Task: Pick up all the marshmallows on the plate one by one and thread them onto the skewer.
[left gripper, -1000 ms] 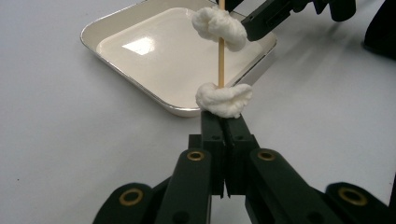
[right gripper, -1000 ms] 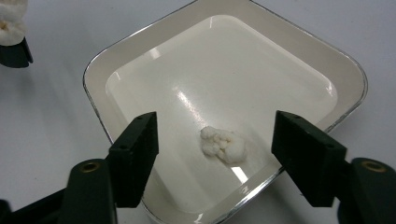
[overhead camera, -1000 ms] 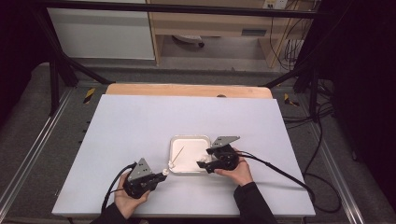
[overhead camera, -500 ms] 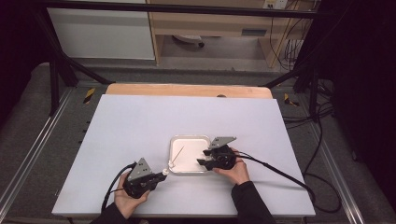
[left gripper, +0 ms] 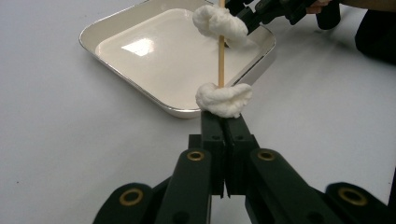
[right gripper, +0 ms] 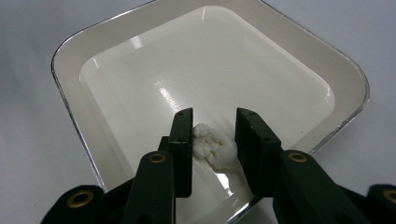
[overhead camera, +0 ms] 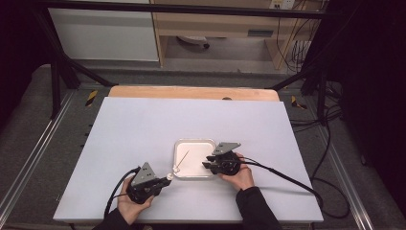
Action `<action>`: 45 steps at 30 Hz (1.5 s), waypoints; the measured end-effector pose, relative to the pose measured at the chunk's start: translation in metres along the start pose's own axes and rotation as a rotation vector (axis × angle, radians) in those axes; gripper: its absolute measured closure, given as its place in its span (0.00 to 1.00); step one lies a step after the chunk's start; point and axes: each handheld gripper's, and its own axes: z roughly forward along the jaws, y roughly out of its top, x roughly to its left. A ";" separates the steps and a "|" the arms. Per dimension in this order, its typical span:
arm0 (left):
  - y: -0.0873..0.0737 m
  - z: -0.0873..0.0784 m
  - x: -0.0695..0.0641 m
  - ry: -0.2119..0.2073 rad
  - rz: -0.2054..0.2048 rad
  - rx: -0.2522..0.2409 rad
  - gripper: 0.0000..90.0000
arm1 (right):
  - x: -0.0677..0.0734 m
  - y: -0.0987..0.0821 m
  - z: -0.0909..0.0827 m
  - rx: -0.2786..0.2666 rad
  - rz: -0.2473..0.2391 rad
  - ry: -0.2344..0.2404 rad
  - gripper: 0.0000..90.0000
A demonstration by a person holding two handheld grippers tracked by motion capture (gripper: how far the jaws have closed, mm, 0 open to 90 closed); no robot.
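My left gripper is shut on the lower end of a thin wooden skewer. One white soft lump is threaded on it just above the jaws and a second white lump higher up. The skewer slants over the left part of a shallow white tray. My right gripper reaches into the tray from its right side. Its jaws have just been closing, and they now touch both sides of a loose white lump on the tray floor.
The tray has a raised metal rim and a glossy floor. It lies on a white tabletop with a wooden strip along the far edge. Black cables trail from both grippers toward the table's near side.
The right gripper's jaws have drawn closer together at the tray's right side. Both hands and the skewer keep their places.
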 end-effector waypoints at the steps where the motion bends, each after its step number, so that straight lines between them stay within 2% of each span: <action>1: 0.000 0.000 0.000 0.000 -0.002 -0.001 0.98 | 0.000 0.000 0.000 -0.001 0.003 -0.002 0.78; 7: 0.000 0.001 0.000 0.001 0.001 0.000 0.98 | -0.001 0.000 0.000 -0.003 0.007 0.004 0.81; 15: 0.000 0.001 -0.001 -0.001 0.000 0.001 0.98 | -0.002 0.001 0.000 -0.003 0.050 0.033 0.83; 20: 0.000 0.001 -0.001 -0.001 0.001 0.001 0.98 | -0.002 0.004 -0.005 -0.028 0.060 0.051 0.84; 26: 0.000 0.001 -0.001 -0.006 0.005 0.002 0.98 | -0.003 0.011 -0.019 -0.085 0.082 0.087 0.84; 37: 0.001 0.002 -0.003 -0.015 0.012 0.001 0.98 | -0.004 0.025 -0.046 -0.206 0.152 0.160 0.84; 45: 0.002 0.003 -0.005 -0.023 0.022 0.005 0.98 | -0.001 0.038 -0.059 -0.276 0.169 0.213 0.84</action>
